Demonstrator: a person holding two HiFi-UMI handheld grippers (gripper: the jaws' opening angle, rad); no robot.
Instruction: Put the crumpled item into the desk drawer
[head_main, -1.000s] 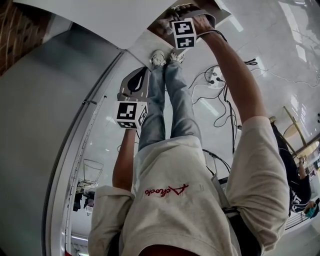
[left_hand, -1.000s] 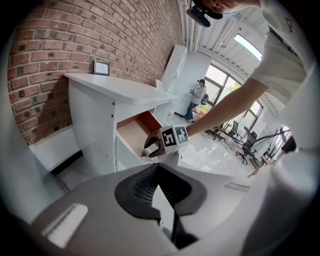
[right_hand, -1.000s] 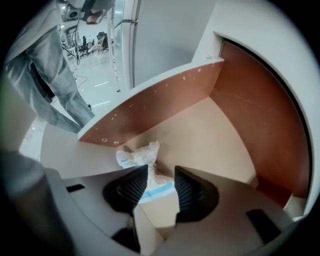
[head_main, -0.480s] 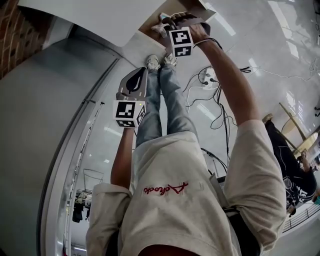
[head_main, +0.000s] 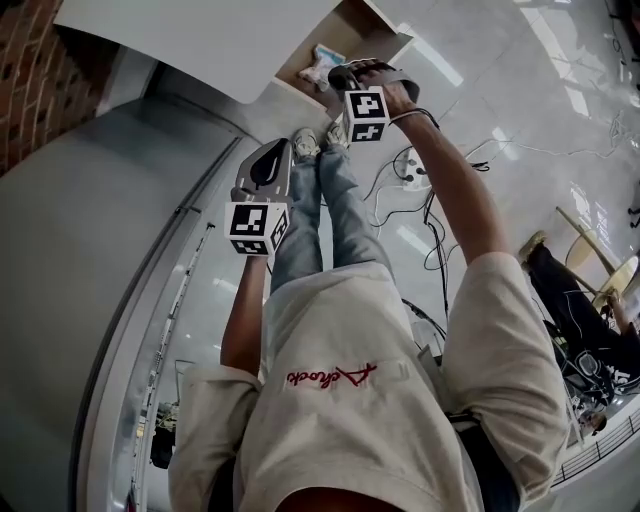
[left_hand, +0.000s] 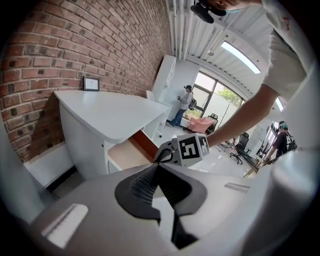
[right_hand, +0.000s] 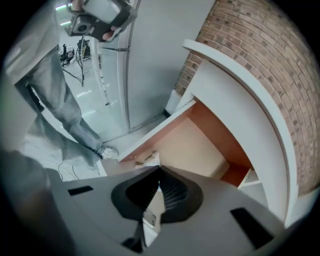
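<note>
The crumpled item (head_main: 318, 65), a pale wad with a bit of blue, lies in the open desk drawer (head_main: 352, 25). In the right gripper view the crumpled item (right_hand: 149, 159) shows just past the jaw tips on the drawer's light floor (right_hand: 195, 142). My right gripper (head_main: 337, 73) hovers at the drawer's near edge, shut with nothing between its jaws and apart from the wad. My left gripper (head_main: 281, 146) hangs lower left over the floor, shut and empty. In the left gripper view the left gripper (left_hand: 159, 166) points at the white desk (left_hand: 107, 112), with the right gripper's marker cube (left_hand: 193, 148) beyond.
A brick wall (left_hand: 75, 45) stands behind the desk, and a small frame (left_hand: 91, 83) sits on the desktop. The person's shoes (head_main: 307, 145) are close to the drawer front. Cables and a power strip (head_main: 412, 165) lie on the glossy floor to the right. People and chairs are far off.
The right gripper has drawn back from inside the drawer toward the person. The crumpled item now lies free in the drawer. The left gripper has barely moved.
</note>
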